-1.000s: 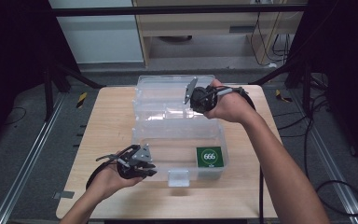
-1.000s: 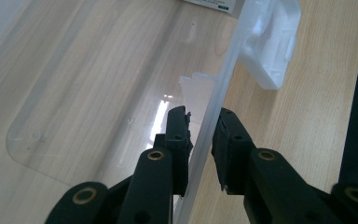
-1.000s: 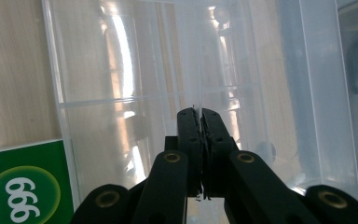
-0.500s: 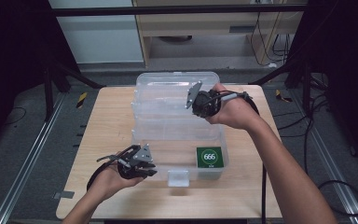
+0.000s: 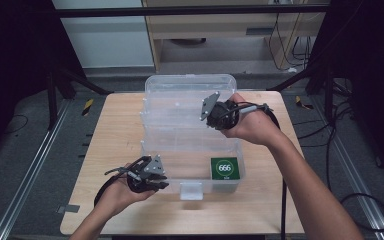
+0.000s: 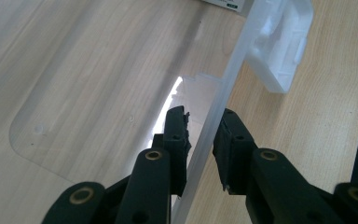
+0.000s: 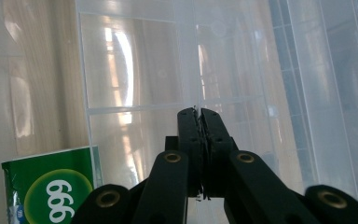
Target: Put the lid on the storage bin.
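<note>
Light wooden table [image 5: 115,135], rectangular, carrying a clear plastic storage box [image 5: 190,165] at its middle, open, with clear plastic lid [image 5: 180,107] raised behind it toward the far edge. White plastic latch [image 5: 190,190] hanging on the box's near wall. Inside the box, at its right near corner, a green square packet printed with 666 in a white ring [image 5: 225,169], lying flat on the floor of the box.

Left gripper [image 5: 150,176] at the near left corner of the box, held low in the left hand [image 5: 120,192]. In the left gripper view, left gripper [image 6: 200,135] straddling the box's thin translucent near wall [image 6: 214,112], one jaw inside, one outside; jaws parted, narrow gaps visible on both sides of the wall, so released rather than clamped. Latch [image 6: 279,46] seen farther along the same wall.

Right gripper [image 5: 214,112] up at the lid's right portion, held in the right hand [image 5: 250,125], cable trailing back along the forearm. In the right gripper view, right gripper [image 7: 199,112] clenched, jaws pressed together on a thin clear rib or edge of the lid [image 7: 191,56]. Green packet [image 7: 51,186] at lower left there, behind clear plastic.
</note>
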Demonstrator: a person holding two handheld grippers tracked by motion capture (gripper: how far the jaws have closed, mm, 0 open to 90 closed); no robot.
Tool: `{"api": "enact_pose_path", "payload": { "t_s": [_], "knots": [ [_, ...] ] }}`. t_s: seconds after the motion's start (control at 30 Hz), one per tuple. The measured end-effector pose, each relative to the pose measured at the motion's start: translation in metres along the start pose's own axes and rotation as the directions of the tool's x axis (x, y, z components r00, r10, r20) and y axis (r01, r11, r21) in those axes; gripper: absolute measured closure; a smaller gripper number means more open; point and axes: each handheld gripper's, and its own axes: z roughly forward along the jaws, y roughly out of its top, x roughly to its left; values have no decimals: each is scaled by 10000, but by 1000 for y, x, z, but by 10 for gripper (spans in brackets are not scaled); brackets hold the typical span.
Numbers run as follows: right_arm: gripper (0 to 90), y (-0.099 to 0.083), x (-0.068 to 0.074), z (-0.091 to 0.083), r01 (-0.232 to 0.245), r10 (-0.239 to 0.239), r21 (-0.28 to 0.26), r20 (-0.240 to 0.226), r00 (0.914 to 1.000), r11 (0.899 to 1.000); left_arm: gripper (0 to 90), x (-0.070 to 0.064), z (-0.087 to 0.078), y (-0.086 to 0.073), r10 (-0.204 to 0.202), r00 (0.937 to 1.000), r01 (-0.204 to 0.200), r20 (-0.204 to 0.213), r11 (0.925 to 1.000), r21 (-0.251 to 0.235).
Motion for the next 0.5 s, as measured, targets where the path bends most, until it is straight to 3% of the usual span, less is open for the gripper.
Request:
{"api": "enact_pose_path", "payload": {
  "t_s": [0.5],
  "knots": [
    [884,-3,13,-7,33,-28,-359,136,9999,9993,751,0,1,0,-80,10000,81,56,9999,-97]
  ]
}}
